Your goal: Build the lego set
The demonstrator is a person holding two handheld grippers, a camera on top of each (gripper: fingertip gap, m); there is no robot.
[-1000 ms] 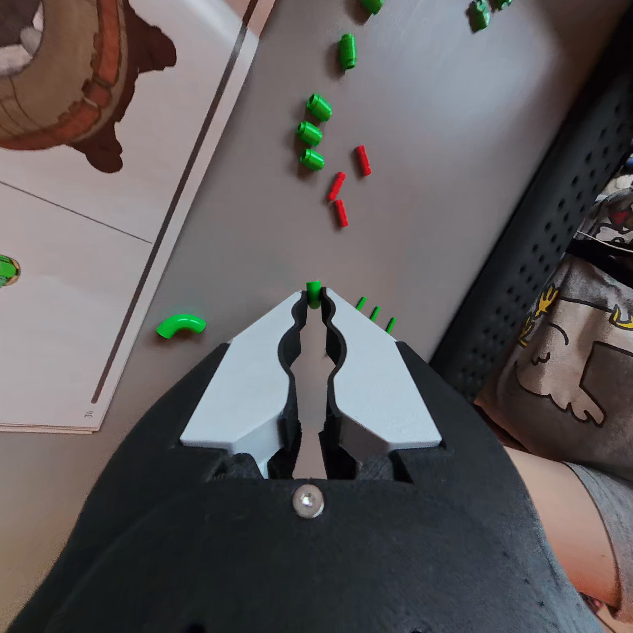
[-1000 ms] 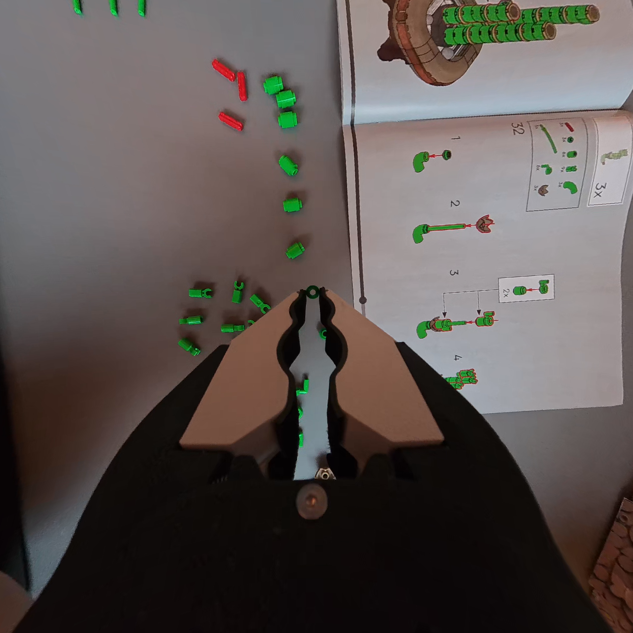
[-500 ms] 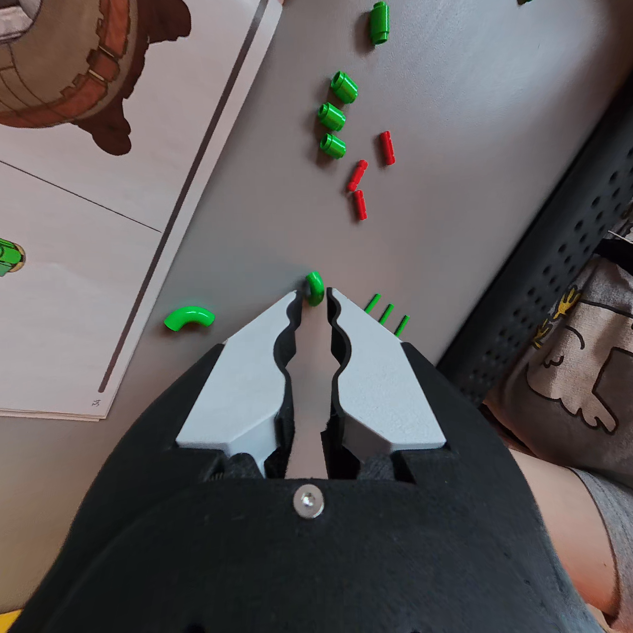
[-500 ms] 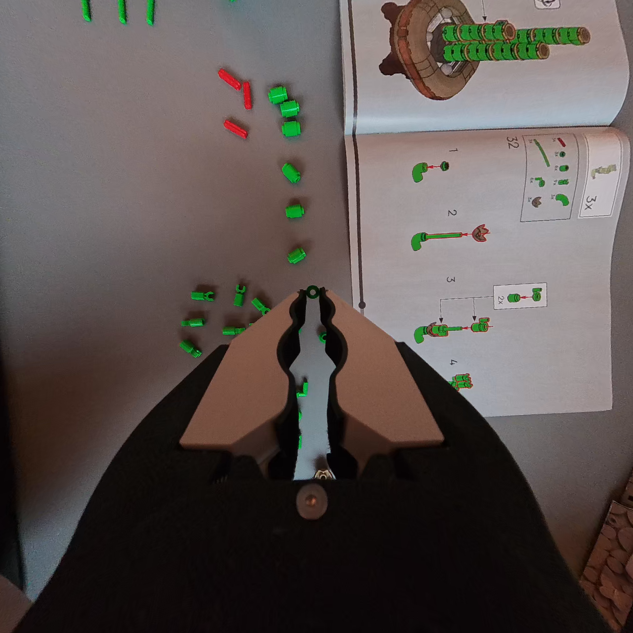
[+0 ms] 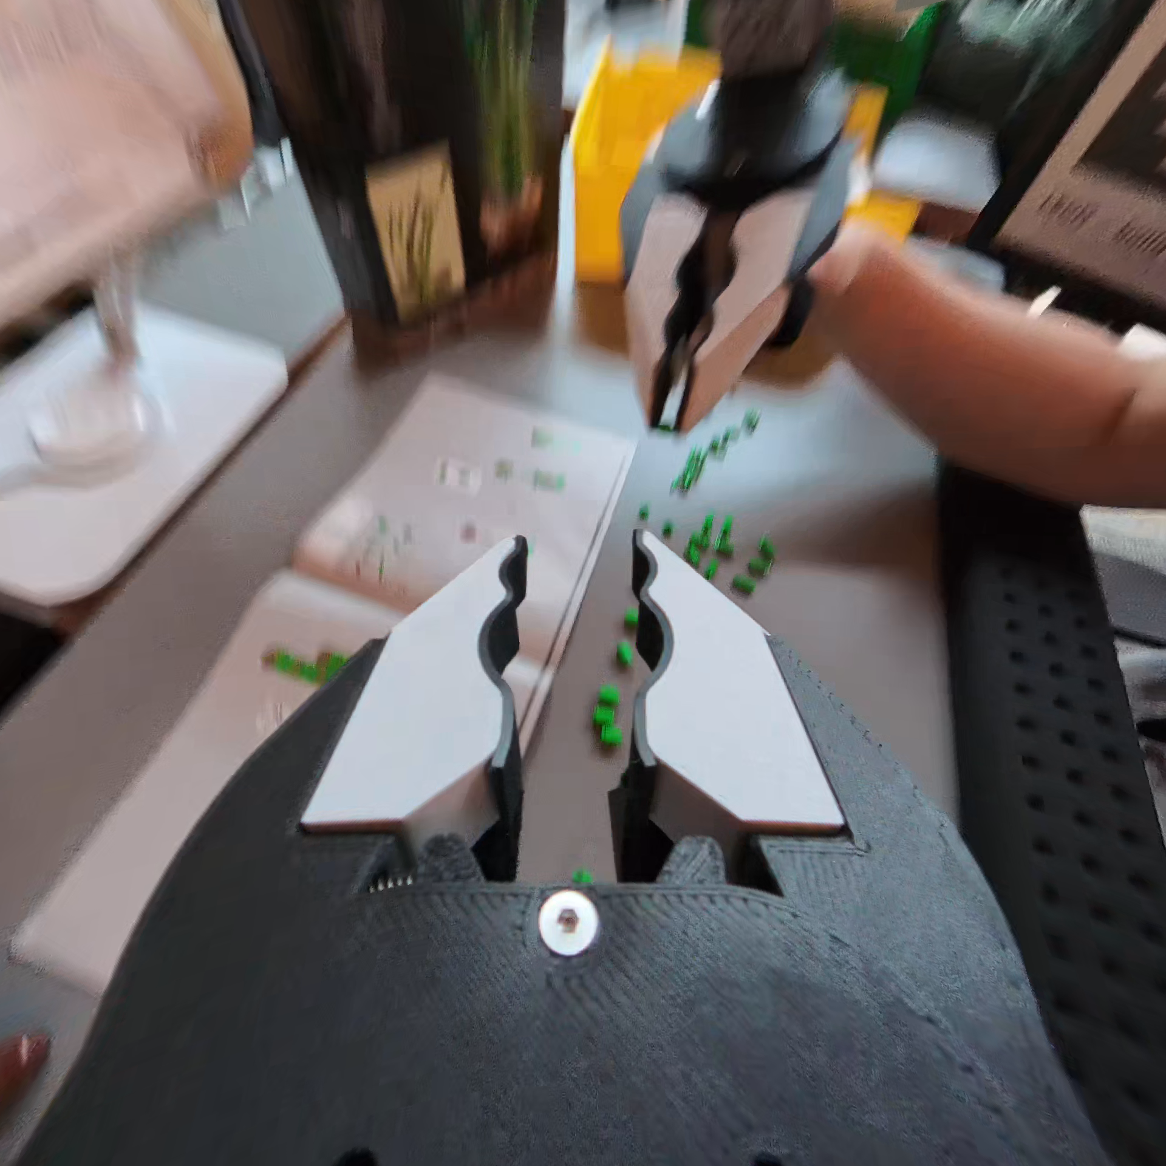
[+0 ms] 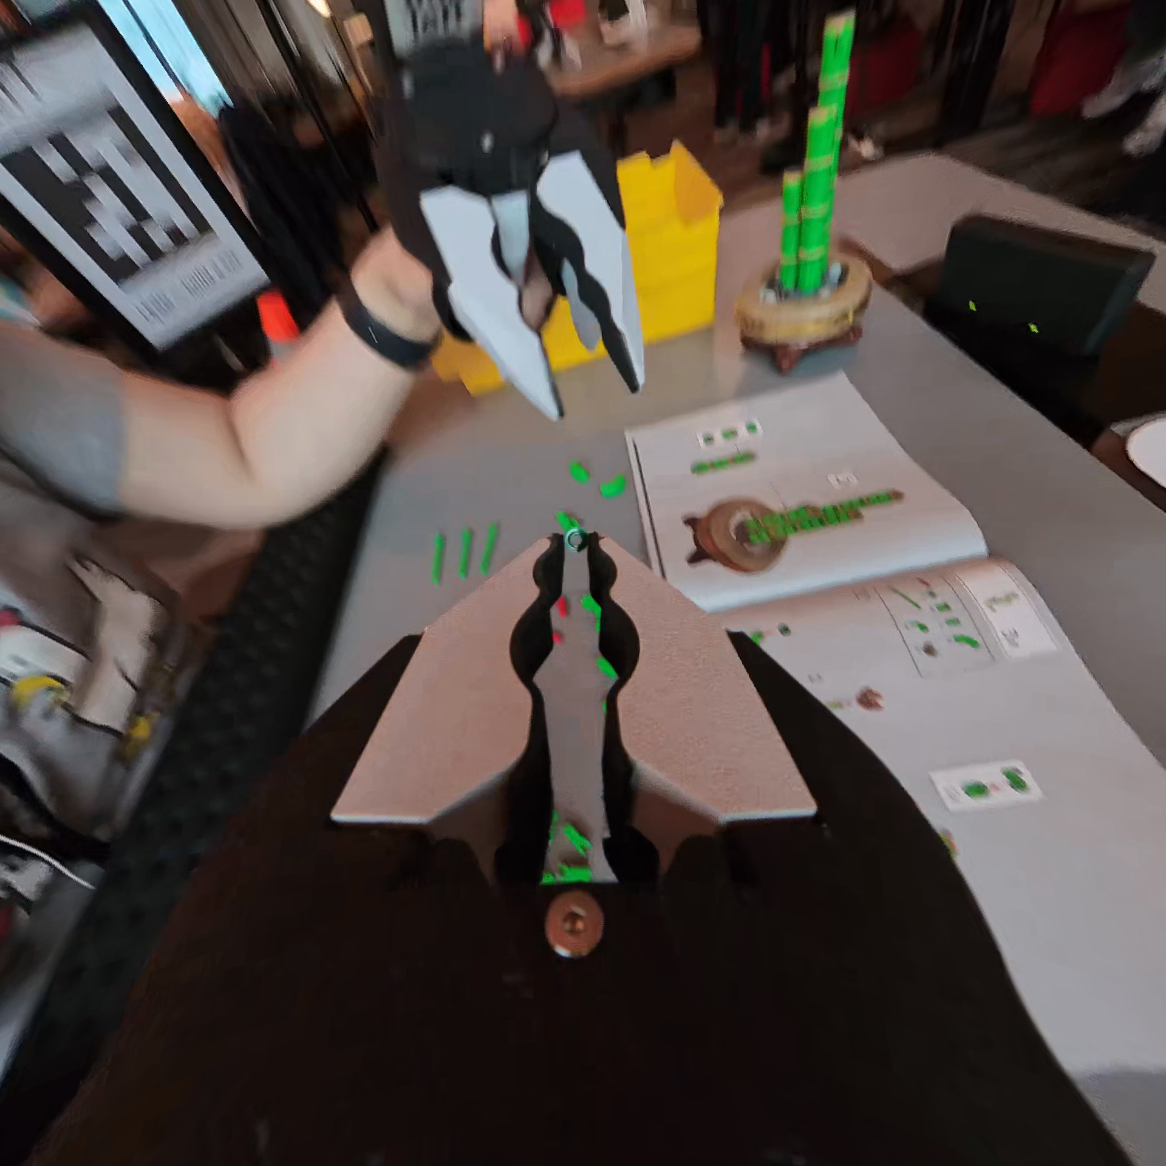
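My left gripper (image 5: 578, 541) is open and empty, held above the grey table. Small green round bricks (image 5: 607, 713) lie below between its fingers. My right gripper (image 6: 575, 540) is shut on a tiny green ring (image 6: 575, 541) at its fingertips. It also shows in the left wrist view (image 5: 669, 423), pointing down over green clip pieces (image 5: 725, 549). The left gripper shows open in the right wrist view (image 6: 596, 397), above two green curved pieces (image 6: 611, 486). Three green rods (image 6: 464, 552) and red pins (image 6: 561, 609) lie near them. Both views are motion-blurred.
The open instruction booklet (image 6: 820, 505) lies beside the pieces, also in the left wrist view (image 5: 505, 505). A green bamboo model on a round base (image 6: 814, 252) and a yellow bin (image 6: 669, 252) stand at the back. A black perforated mat (image 5: 1041, 694) borders the table. A white stand (image 5: 94, 441) is at the left. Some 7 centimeters of space lies between my two pairs of fingers.
Both grippers have tilted up from looking straight down at the table. My left gripper has opened wide, let go of the green curved piece and lifted. The right still grips the ring.
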